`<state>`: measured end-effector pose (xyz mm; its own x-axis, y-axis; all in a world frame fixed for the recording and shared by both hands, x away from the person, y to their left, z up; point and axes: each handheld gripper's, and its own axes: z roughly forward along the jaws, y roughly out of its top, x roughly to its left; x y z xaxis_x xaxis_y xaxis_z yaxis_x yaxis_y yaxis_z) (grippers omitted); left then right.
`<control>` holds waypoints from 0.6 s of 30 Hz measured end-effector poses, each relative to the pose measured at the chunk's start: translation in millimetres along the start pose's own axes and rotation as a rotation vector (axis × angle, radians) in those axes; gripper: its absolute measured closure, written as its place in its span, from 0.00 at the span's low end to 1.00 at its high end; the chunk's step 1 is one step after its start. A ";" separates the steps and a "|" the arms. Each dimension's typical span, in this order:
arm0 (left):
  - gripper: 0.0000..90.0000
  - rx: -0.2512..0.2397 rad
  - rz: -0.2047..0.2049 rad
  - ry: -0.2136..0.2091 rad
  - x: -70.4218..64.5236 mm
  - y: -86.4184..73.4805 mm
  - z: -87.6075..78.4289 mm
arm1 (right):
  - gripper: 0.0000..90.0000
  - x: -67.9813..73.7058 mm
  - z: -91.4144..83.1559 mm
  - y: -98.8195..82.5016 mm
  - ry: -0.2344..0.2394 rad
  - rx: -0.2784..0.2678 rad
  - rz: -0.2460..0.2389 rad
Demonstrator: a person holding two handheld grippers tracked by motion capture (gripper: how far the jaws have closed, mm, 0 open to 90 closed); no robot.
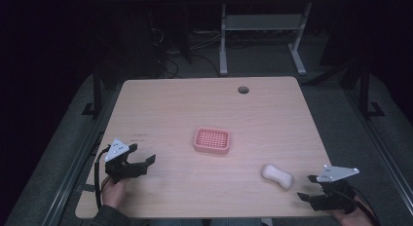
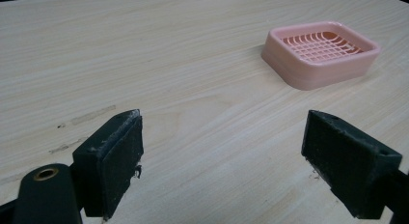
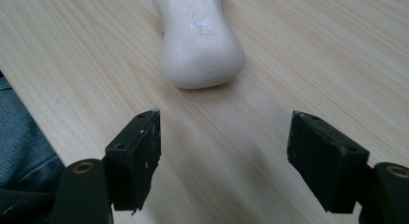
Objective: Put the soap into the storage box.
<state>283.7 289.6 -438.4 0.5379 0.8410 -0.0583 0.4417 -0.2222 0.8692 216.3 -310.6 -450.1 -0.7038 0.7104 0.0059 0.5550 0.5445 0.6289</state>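
Fingers (image 3: pixel 140 151) of right gripper (image 1: pixel 306 187) spread, empty, near soap bar (image 3: pixel 200 38), its far end cut off.

Glossy white soap (image 3: pixel 200 38), matt pink plastic dish (image 2: pixel 320 55), smooth wood-grain table (image 1: pixel 165 104)

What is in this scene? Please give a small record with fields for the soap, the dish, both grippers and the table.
soap: white soap bar, lying flat on the table, near the right front edge
dish: pink soap dish, slotted bottom, nothing in it, near the table's middle
left gripper: left gripper, open, nothing between the jaws, faces the dish
right gripper: right gripper, open, nothing between the jaws, faces the soap, apart from it
table: light wooden table, with a cable hole at the far edge
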 end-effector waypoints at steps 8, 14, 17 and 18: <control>0.16 0.002 0.010 0.002 -2.3 0.3 -0.1 | 0.30 2.9 0.7 5.9 -0.005 -0.001 -0.020; 0.16 0.001 0.027 0.009 -3.3 -0.1 0.3 | 0.30 4.1 2.8 14.6 -0.011 0.014 -0.041; 0.16 -0.001 0.011 -0.015 -4.6 -0.4 1.0 | 0.30 5.0 3.3 15.9 -0.010 0.012 -0.043; 0.16 0.004 0.022 -0.008 -5.1 -0.3 1.0 | 0.30 5.5 3.8 16.6 -0.009 0.010 -0.046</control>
<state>281.5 284.8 -438.8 0.5533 0.8318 -0.0437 0.4327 -0.2422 0.8684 223.3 -296.0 -442.5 -0.7250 0.6881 -0.0297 0.5262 0.5812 0.6207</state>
